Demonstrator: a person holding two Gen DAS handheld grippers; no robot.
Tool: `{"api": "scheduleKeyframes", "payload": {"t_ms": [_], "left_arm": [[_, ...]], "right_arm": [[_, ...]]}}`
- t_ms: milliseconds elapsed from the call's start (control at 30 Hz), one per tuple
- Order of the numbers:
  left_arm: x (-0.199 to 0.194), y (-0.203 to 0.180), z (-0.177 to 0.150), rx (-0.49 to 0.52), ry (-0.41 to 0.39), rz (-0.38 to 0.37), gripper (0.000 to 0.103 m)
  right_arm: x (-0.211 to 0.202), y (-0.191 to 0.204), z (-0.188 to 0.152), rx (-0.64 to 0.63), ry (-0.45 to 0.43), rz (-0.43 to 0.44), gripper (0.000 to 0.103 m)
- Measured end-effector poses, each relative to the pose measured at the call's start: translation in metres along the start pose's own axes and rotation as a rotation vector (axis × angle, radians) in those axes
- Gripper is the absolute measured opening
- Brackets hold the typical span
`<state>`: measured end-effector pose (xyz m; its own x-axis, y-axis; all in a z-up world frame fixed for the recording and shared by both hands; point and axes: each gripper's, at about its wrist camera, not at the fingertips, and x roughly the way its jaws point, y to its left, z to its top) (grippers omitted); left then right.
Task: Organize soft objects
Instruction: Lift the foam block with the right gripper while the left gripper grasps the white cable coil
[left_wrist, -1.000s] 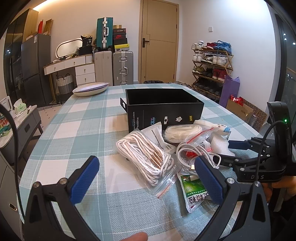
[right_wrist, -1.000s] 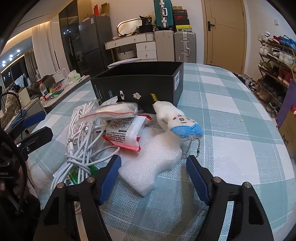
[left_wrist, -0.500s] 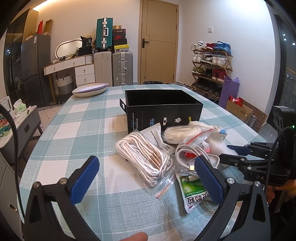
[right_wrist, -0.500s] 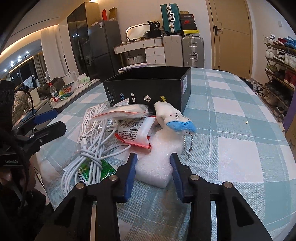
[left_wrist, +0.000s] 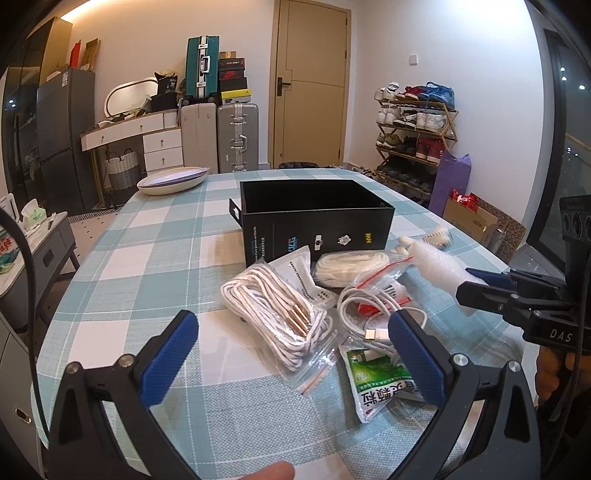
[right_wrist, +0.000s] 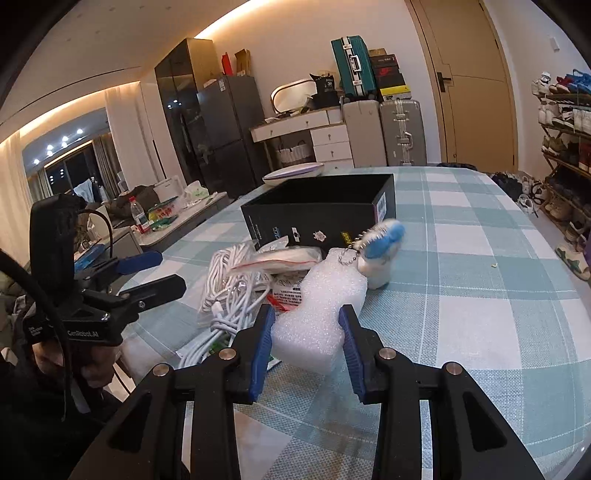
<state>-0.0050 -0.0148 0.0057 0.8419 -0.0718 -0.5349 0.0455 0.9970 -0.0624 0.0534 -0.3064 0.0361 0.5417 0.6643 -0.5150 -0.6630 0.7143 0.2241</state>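
My right gripper (right_wrist: 306, 347) is shut on a white foam piece (right_wrist: 317, 310) and holds it raised off the table; it also shows in the left wrist view (left_wrist: 439, 273). A white and blue plush keychain (right_wrist: 380, 251) tips over at the foam's far end. An open black box (left_wrist: 314, 221) stands behind the pile. My left gripper (left_wrist: 291, 354) is open and empty, low over the table before a bagged white cord bundle (left_wrist: 277, 317), a loose white cable (left_wrist: 369, 306), a bagged white cloth (left_wrist: 354, 266) and a green packet (left_wrist: 376, 380).
The checked tablecloth (left_wrist: 147, 258) covers an oval table. A white oval dish (left_wrist: 173, 179) sits at the far left end. Suitcases, a dresser and a shoe rack stand beyond the table.
My right gripper closed on the foam piece and lifted it. The plush keychain resting on the foam tipped and swung. My left gripper stayed still and open.
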Motion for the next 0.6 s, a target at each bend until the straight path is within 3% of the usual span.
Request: {"api": "scheduleKeyframes", "payload": {"t_ms": [233, 600], "left_arm": [[0.000, -0.018, 0.000, 0.040, 0.032, -0.071, 0.103], [0.019, -0.046, -0.007, 0.085, 0.136, -0.122, 0.102]], "right_arm": [[-0.012, 0.003, 0.005, 0.001, -0.067, 0.005, 0.036], [-0.013, 0.001, 0.005, 0.007, -0.073, -0.009, 0.036]]}}
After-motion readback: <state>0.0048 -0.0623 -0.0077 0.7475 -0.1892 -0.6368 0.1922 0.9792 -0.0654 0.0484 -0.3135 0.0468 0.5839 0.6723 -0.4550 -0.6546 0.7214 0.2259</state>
